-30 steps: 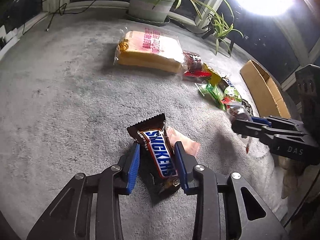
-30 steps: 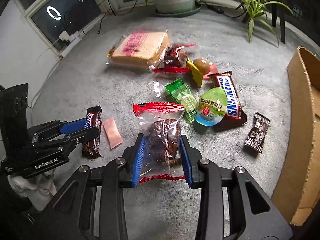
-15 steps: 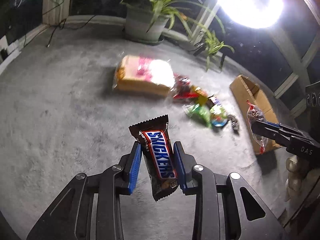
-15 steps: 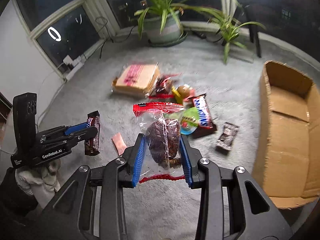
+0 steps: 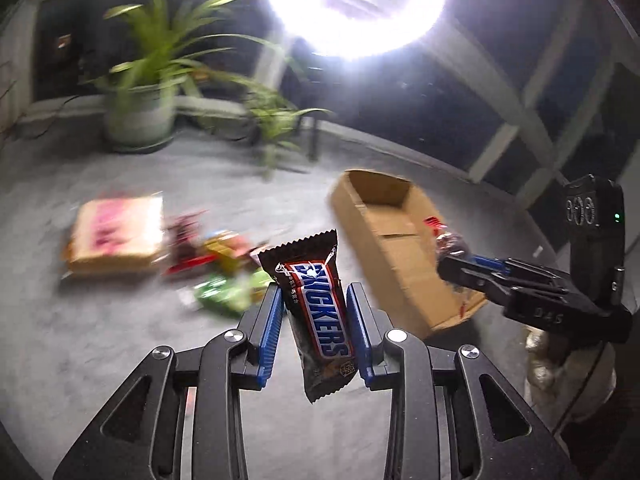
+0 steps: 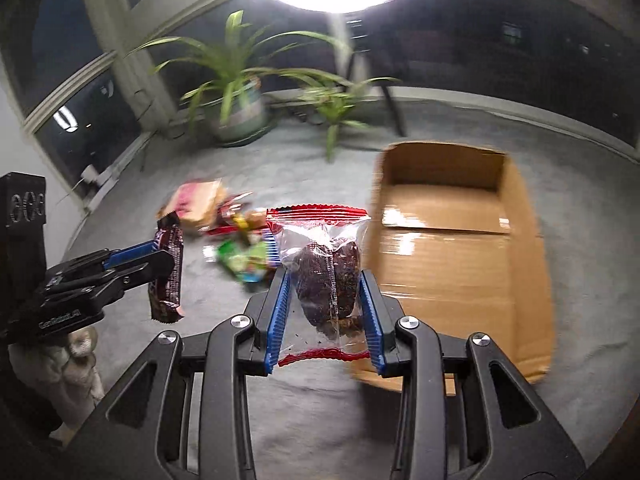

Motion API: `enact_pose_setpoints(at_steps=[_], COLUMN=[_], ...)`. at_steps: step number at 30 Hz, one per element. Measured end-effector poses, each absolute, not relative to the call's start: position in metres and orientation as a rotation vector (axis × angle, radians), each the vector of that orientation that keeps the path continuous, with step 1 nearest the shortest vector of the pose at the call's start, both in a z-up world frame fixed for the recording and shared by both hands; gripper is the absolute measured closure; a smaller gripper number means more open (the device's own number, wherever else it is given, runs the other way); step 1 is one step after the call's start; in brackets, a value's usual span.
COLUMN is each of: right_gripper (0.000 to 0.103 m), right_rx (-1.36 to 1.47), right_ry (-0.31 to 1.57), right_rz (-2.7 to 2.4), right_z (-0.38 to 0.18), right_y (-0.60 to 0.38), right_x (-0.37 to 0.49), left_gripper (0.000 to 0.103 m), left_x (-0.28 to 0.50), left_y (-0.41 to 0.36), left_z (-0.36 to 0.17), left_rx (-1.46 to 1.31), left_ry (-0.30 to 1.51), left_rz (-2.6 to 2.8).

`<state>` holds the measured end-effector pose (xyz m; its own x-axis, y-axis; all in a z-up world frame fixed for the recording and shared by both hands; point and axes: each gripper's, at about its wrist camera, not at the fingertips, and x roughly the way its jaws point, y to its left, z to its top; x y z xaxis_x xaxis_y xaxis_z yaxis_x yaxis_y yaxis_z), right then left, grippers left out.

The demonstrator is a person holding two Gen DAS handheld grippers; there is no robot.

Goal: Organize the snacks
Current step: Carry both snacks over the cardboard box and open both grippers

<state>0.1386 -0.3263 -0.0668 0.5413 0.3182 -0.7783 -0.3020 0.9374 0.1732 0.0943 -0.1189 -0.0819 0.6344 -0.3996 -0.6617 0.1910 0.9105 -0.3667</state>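
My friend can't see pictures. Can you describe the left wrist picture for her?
The left gripper holds a Snickers bar between its blue fingers, above grey carpet. Beyond lie blurred snacks and an open cardboard box.

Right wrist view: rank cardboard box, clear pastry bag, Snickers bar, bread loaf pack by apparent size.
1. cardboard box, by far the largest.
2. clear pastry bag; held close to the camera, which inflates it.
3-4. Snickers bar and bread loaf pack look about alike; the loaf is blurred and farther off, so I won't rank those two.
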Motion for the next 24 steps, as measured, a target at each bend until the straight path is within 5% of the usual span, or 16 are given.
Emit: enact_pose_setpoints(at_steps=[24], right_gripper=[0.066], right_rx=[0.049], right_ry=[1.003], right_rz=[0.173], right_z=[-0.107], right_y=[-0.425], right_x=[0.169], left_gripper=[0.072], left_x=[0.166], left_y=[-0.265], left_z=[-0.111], left_rx=[-0.175], left_ry=[0.899], left_rz=[-0.519])
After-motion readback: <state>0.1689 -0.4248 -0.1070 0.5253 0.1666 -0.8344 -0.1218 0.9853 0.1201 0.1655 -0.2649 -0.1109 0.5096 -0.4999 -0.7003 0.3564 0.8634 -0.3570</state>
